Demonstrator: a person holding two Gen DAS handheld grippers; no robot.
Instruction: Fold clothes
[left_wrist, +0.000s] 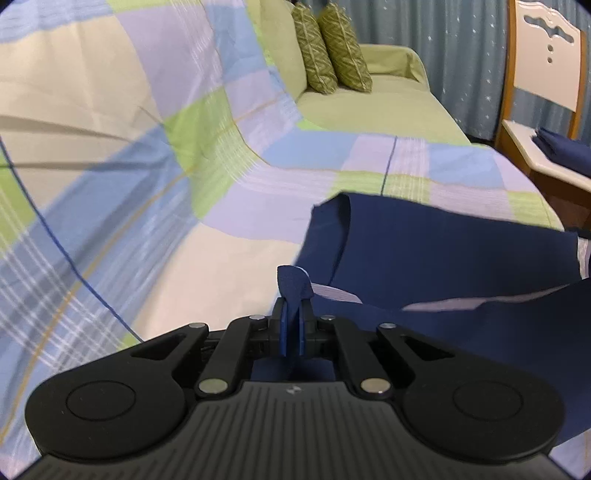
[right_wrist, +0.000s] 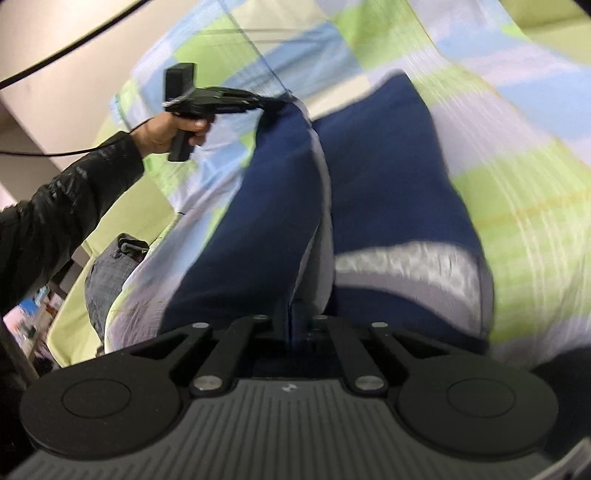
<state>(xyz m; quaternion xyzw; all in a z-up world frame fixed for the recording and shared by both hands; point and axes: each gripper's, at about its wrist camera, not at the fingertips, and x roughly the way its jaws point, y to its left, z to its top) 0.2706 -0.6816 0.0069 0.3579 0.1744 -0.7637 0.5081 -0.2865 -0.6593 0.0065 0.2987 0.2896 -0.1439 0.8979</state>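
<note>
A navy blue garment (left_wrist: 436, 266) with a pale lining lies on the checked sheet (left_wrist: 207, 173). My left gripper (left_wrist: 293, 325) is shut on a corner of the navy garment, and a tuft of cloth sticks out past the pads. In the right wrist view the garment (right_wrist: 388, 192) stretches away from me, with a grey reflective band (right_wrist: 406, 269) across it. My right gripper (right_wrist: 295, 325) is shut on its near edge. The left gripper (right_wrist: 275, 105) holds the far end, in a hand with a black sleeve.
A green sofa (left_wrist: 376, 107) with two patterned cushions (left_wrist: 330, 48) lies beyond the sheet. A wooden chair (left_wrist: 543, 85) at the right carries a folded navy item (left_wrist: 565, 147). A grey garment (right_wrist: 103, 280) lies at the sheet's left edge.
</note>
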